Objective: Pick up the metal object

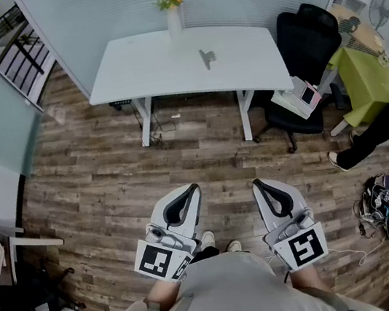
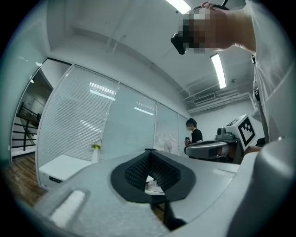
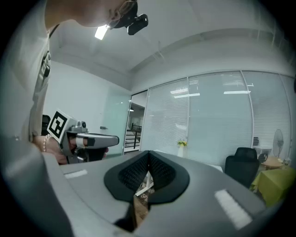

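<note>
Wood-grain plank flooring [image 1: 109, 173] filled most of the head view, with a white, round-cornered desk [image 1: 158, 68] standing on it in front of frosted glass partitions. The metal object [image 1: 208, 57], small, grey and irregular in outline, lay on the desk top right of centre. It was near a slim white vase [image 1: 173, 20] of yellow flowers and well apart from both grippers. A black office chair [image 1: 304, 40] stood at the desk's right end, with a green cloth [image 1: 366, 78] draped over something just beyond it. The left gripper [image 1: 194, 186] and the right gripper [image 1: 256, 183], smooth pale shells each bearing a marker cube, sat side by side over the floor, close to the person's body. In the left gripper view, the black ribbed pads [image 2: 138, 170] met at the tip: the jaws were clenched with nothing between them, and the desk and vase showed far off at the left. In the right gripper view, the ribbed pads likewise met at the tip and the jaws were clenched on nothing. The vase, the chair and the green cloth lay beyond them.
</note>
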Tool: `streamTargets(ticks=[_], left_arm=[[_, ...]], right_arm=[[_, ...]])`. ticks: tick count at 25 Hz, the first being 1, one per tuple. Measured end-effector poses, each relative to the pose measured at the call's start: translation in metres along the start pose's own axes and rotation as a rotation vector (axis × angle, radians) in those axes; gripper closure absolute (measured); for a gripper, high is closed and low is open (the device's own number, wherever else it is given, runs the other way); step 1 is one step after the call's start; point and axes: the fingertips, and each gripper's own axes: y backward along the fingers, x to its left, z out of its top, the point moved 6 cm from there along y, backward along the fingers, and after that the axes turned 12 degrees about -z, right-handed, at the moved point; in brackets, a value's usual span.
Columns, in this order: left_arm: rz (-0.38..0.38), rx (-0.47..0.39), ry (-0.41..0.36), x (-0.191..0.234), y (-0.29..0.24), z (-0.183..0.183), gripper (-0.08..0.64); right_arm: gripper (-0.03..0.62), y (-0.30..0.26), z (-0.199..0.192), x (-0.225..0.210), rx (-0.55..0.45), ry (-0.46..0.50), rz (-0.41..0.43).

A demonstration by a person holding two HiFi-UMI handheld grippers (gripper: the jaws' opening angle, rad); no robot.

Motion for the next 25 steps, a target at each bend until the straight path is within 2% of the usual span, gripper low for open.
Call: streamTargets(ticks=[11, 25], left_arm=[[-0.002, -0.002, -0.003, 0.027, 0.021, 0.005, 0.557], [-0.013, 0.025, 0.001, 0.073, 0.031, 0.006, 0.557]], right_arm=[[0.591, -0.023, 0.014, 0.024, -0.037, -0.031, -0.024], [0.591, -0.068, 0.014, 0.038, -0.024, -0.002, -0.05]])
